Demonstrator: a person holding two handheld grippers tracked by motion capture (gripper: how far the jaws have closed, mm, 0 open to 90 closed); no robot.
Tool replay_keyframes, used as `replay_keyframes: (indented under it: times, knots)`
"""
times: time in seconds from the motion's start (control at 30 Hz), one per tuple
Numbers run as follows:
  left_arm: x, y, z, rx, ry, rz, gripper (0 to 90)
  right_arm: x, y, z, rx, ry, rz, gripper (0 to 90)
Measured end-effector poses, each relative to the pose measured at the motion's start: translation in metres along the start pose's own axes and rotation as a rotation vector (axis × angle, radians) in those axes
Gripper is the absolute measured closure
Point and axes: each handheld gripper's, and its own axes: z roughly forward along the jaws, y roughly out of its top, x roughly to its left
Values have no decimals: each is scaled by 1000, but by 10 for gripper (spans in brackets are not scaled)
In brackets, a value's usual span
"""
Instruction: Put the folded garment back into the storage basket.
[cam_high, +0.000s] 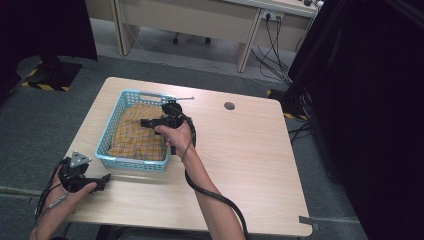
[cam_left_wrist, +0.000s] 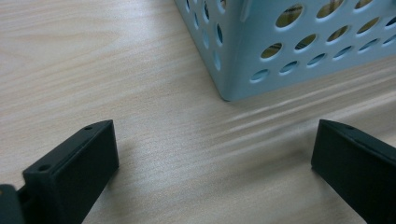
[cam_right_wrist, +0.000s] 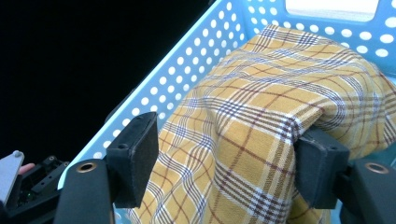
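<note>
A light blue perforated basket (cam_high: 131, 162) stands on the left half of the wooden table (cam_high: 240, 165) and holds a yellow plaid cloth (cam_high: 132, 135). My right gripper (cam_high: 148, 122) hovers over the basket's right side, pointing left. In the right gripper view it (cam_right_wrist: 229, 144) is open, its jaws straddling a raised fold of the cloth (cam_right_wrist: 261, 116) inside the basket (cam_right_wrist: 187, 79). My left gripper (cam_high: 105, 179) rests low at the table's near left corner. It (cam_left_wrist: 215, 135) is open with bare table between its jaws, and a corner of the basket (cam_left_wrist: 261, 46) lies just ahead.
A round cable hole (cam_high: 229, 106) sits in the table behind the right hand. Beyond the table are a pale desk (cam_high: 200, 20) with hanging cables, a dark curtain (cam_high: 370, 100) on the right and a black stand base (cam_high: 50, 75) with hazard tape at far left.
</note>
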Motion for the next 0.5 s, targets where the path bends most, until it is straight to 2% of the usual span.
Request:
replay_keyframes:
  times: [0.23,0.5]
  knots:
    - [0,0,0,0,0,0,0,0,-2,-5,-2,-24,-28,290]
    - [0,0,0,0,0,0,0,-5,0,-16,-22,-33,-23,262]
